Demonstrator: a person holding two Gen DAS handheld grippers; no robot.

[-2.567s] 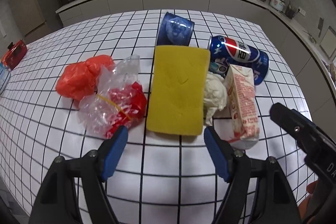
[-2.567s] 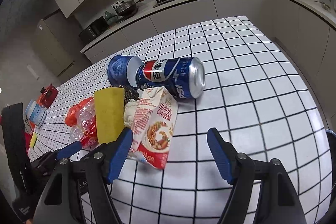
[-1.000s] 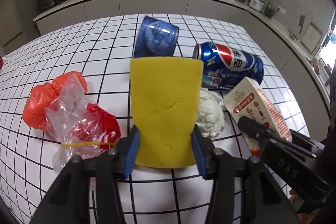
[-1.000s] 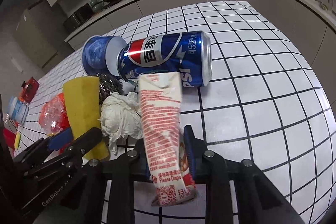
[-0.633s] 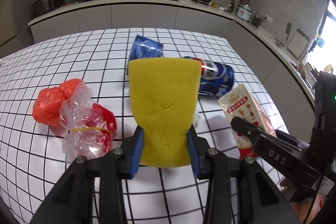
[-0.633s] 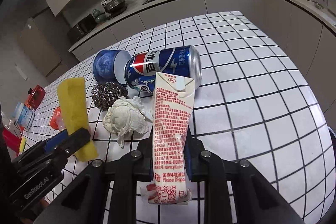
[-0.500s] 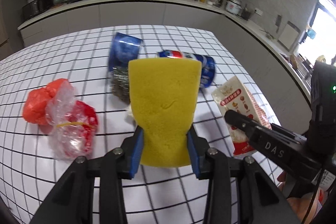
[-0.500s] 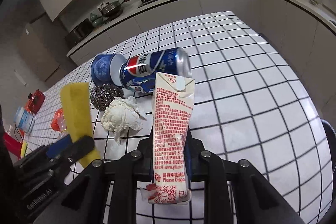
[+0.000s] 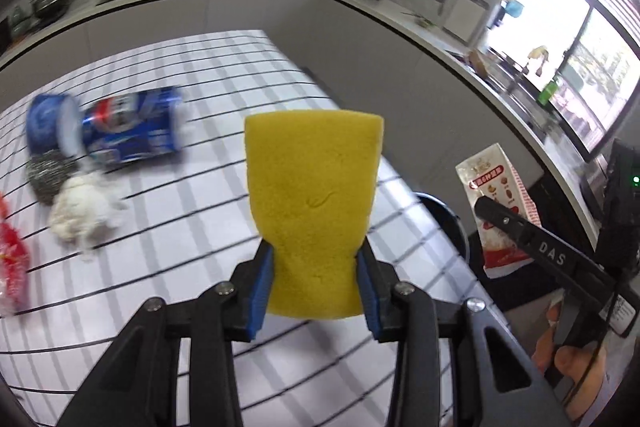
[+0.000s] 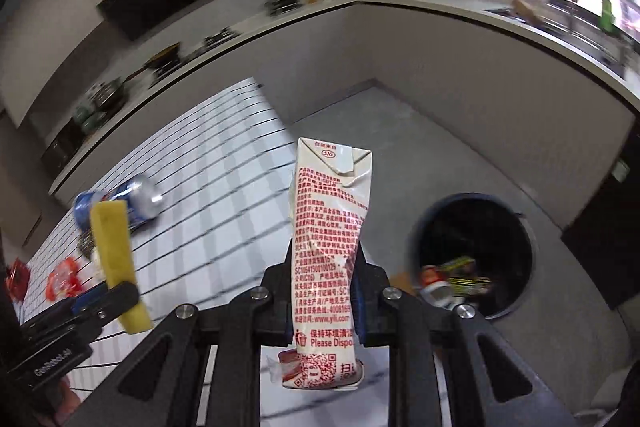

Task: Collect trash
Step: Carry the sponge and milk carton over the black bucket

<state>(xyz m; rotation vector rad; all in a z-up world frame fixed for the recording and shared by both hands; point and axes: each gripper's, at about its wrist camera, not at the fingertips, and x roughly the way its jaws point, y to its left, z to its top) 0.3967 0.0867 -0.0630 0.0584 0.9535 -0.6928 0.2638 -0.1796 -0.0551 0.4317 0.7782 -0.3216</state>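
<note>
With my left gripper [image 9: 316,287] squeezing the yellow foam sponge [image 9: 314,211] and my right gripper [image 10: 322,297] clamping the crumpled white-and-red drink carton [image 10: 328,239], I should release only above the round black bin [image 10: 516,267], low to their right.

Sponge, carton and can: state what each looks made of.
Sponge: soft yellow foam, matte and finely pored; it pinches in where the jaws squeeze it.
Carton: coated paperboard, slightly glossy, printed red, creased and folded at the top.
Can: probably thin metal; blurred, but its silver end shines.
</note>
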